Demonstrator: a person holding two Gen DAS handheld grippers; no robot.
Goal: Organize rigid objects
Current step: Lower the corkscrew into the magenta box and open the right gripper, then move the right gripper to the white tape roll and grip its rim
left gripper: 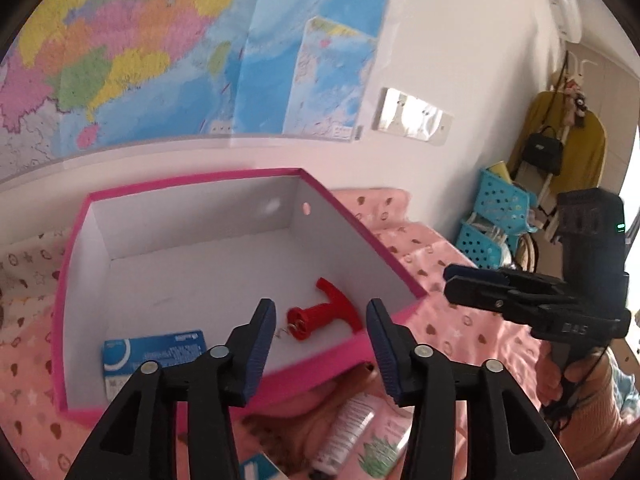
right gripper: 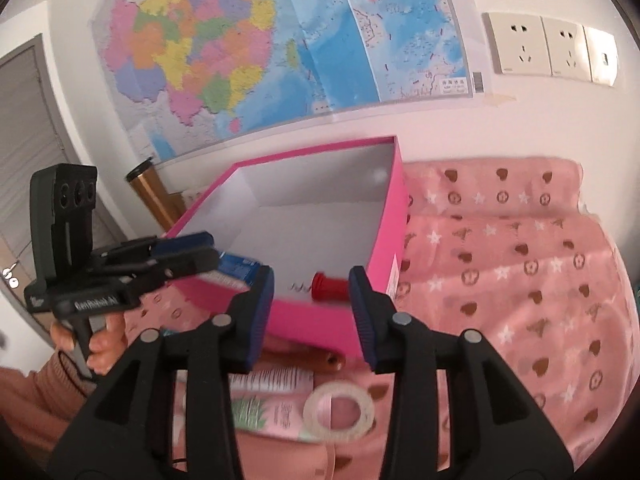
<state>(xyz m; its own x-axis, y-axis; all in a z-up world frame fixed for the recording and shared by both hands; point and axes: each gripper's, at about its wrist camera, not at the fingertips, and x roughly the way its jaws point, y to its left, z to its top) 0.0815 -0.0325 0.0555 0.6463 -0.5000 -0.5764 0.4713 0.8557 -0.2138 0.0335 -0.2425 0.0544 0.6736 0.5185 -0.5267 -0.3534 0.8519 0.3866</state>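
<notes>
Rigid objects are partly sorted at this moment, judging by what lies inside the box and what lies outside it. Both tools are empty: the left gripper (left gripper: pixel 322 334) has its jaws parted with nothing between the pads, and the right gripper (right gripper: pixel 311 312) likewise stands released, holding nothing. Each hovers just in front of the near wall of the pink box (left gripper: pixel 76 264), which sits open on a pink blanket (right gripper: pixel 520 280) printed with stars and hearts. Inside the box, near its front right corner, lies a red corkscrew (left gripper: pixel 320 314), its metal spiral pointing toward the blue card (left gripper: pixel 156 354) that lies flat in the front left corner. Those two items look already put away. Outside the box, on the blanket just below the grippers, several things are left: a white tube (left gripper: pixel 346 434), a pink packet with a green plant picture (right gripper: pixel 276 412), and a roll of clear tape (right gripper: pixel 338 408). A brown cylinder-like object (right gripper: pixel 320 360) lies close against the box's near wall, though what it is cannot be told. At the bottom edge of the left view a blue-and-white corner of some further item shows, too cut off to identify. The task seems under way but well short of finished, with the pieces outside the box yet to go in.
</notes>
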